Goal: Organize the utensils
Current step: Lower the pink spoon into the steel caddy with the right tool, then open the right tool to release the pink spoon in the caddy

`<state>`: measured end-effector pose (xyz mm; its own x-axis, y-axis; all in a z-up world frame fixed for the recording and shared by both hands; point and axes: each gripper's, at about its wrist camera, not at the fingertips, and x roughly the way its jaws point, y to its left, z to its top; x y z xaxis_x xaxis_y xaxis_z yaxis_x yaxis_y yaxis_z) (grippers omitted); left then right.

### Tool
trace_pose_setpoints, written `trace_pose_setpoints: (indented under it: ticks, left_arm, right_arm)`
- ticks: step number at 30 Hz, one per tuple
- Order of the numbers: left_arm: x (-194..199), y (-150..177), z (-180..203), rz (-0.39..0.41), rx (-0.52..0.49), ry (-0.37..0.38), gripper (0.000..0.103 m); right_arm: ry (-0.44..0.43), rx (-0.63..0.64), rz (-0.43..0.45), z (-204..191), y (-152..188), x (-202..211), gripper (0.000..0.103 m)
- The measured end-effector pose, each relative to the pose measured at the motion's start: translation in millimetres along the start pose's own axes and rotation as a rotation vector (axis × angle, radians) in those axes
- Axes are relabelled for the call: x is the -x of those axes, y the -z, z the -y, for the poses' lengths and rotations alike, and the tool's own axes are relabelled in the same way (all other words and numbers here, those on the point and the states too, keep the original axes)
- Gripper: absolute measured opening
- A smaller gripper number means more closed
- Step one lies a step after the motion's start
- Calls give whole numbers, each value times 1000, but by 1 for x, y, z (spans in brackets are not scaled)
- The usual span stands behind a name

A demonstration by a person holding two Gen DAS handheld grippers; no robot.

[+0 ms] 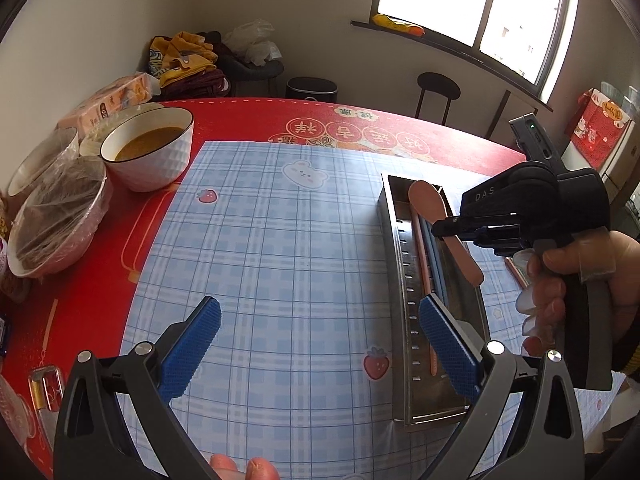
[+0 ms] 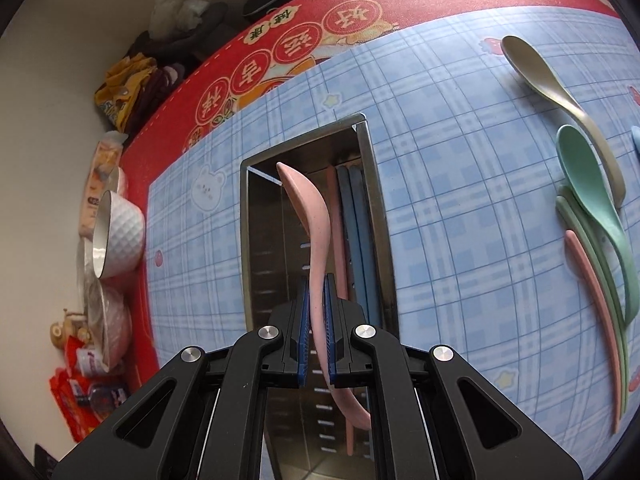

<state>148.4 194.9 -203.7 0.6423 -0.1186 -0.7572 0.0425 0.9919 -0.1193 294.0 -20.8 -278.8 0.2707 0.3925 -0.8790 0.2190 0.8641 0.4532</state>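
Red cloth and a blue checked mat cover the worktop, where a steel utensil tray is set. A pink spoon is clamped between the closed fingers of the right gripper, held above the tray. The left gripper is held with fingers spread, empty, beside the tray. Other spoons are laid on the mat.

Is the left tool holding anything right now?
No, the left tool is open and empty above the checked mat.
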Motion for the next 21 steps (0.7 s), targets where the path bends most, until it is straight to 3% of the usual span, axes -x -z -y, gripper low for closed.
trace_pose_setpoints:
  ticks: [4,7,16,21]
  left_arm:
    - [1,0,-8,2,21,15,97]
    - [3,0,-10,15,31,23,97]
    - [3,-2,-5,11,27,19,97]
    - [3,-8,3,12,17,25,97]
  right_arm:
    - [91,48,7,-8,-5,-8,7]
    - [106,76,-1,-11,-7,-13,7]
    - [22,114,-18,-21,-1,-3,8]
    - [9,111,18,-11,3,19,8]
